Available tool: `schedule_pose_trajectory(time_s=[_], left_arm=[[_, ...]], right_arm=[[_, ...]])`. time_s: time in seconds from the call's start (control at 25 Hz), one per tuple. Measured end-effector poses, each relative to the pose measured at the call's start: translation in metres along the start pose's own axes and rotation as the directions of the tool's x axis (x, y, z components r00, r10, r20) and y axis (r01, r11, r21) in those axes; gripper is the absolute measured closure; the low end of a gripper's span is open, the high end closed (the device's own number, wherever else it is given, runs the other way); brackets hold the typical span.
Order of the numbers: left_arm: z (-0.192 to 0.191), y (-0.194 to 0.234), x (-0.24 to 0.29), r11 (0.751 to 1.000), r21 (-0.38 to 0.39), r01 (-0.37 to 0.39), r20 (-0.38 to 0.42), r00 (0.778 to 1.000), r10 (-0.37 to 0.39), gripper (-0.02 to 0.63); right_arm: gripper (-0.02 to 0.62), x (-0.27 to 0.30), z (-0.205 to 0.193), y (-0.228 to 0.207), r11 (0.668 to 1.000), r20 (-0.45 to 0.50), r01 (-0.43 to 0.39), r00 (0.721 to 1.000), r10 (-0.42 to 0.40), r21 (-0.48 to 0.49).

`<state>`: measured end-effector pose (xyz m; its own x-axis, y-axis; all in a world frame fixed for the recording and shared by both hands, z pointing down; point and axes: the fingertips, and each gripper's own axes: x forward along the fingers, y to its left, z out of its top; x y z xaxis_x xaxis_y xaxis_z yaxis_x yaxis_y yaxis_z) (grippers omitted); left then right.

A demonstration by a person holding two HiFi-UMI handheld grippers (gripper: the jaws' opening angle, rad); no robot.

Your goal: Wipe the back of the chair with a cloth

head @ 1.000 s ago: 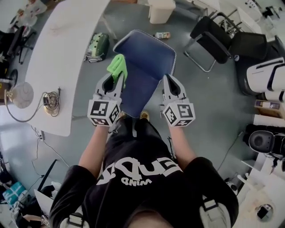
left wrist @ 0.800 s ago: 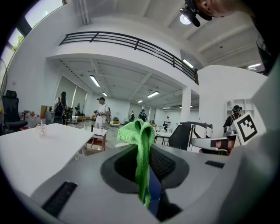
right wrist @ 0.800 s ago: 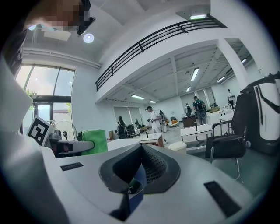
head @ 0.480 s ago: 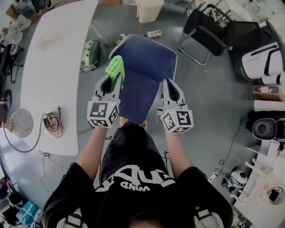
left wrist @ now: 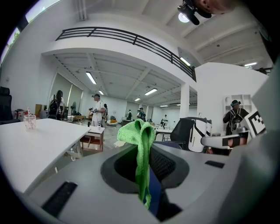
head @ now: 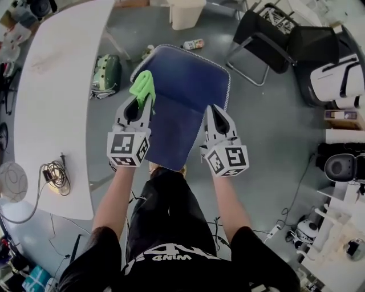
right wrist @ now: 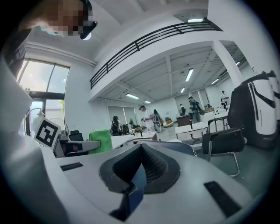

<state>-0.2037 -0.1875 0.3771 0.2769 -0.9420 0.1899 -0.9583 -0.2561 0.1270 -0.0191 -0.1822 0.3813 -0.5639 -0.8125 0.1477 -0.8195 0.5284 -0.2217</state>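
The blue chair (head: 185,85) stands in front of the person, its back (head: 171,137) nearest them. My left gripper (head: 141,104) is at the back's left edge, shut on a green cloth (head: 142,85) that bunches above its tips. In the left gripper view the green cloth (left wrist: 133,133) hangs between the jaws of the left gripper (left wrist: 146,151), with blue fabric showing just below. My right gripper (head: 212,109) is at the back's right edge. In the right gripper view the right gripper (right wrist: 141,146) is shut on a strip of the blue chair back (right wrist: 139,181).
A long white table (head: 45,102) runs down the left, with cables (head: 54,171) on it. A green bag (head: 106,74) and a bottle (head: 194,44) lie on the floor near the chair. Black chairs (head: 274,40) stand at the upper right, a pale bin (head: 185,11) beyond.
Both grippers keep their hold at the chair back's two edges. The hands have spread slightly apart and the head view has drifted, so the chair looks larger.
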Motion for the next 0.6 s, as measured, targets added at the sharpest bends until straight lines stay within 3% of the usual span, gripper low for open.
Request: schedule_pose_trajectory(time_s=[0.32,0.6], left_arm=[[-0.057,0.013,0.046,1.0,-0.019,-0.001,-0.01,1.0,0.001,0.545],[-0.081,0.028,0.08,1.0,-0.003,-0.013,0.003,1.0,0.013,0.545]], right_arm=[[0.611,0.02,-0.047,-0.027,0.999,-0.015,0.004,1.0,-0.005,-0.033],[0.611,0.036,-0.062,-0.037,0.999,-0.006,0.026,1.0,-0.027,-0.019]])
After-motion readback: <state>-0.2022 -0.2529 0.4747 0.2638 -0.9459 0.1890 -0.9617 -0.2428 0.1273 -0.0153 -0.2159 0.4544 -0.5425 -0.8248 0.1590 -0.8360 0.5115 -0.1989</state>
